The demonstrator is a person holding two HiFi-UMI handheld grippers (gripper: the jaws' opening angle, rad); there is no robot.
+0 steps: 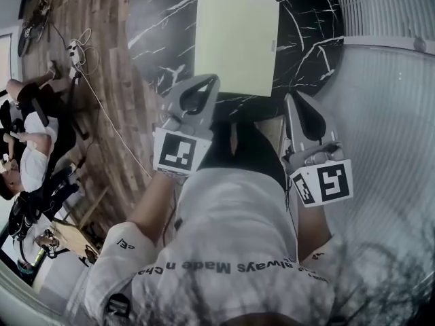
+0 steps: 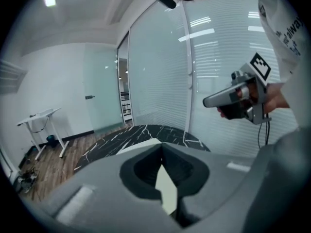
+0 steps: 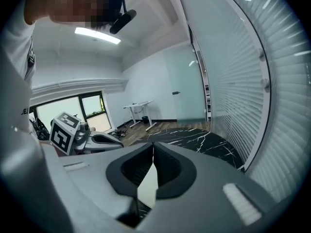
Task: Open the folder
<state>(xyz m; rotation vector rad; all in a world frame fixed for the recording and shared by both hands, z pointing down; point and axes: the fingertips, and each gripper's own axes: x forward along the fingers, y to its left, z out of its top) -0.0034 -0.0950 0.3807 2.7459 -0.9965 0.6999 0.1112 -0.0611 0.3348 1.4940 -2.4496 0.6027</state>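
The left gripper [image 1: 209, 80] and right gripper [image 1: 293, 98] both have their smooth grey jaws pressed together and empty, near the edge of the round, white-veined black table [image 1: 160, 26]. A pale, flat rectangular folder [image 1: 236, 45] lies closed on it.

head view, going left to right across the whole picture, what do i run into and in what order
seated person → white power strip → left gripper → folder → right gripper → ribbed glass wall
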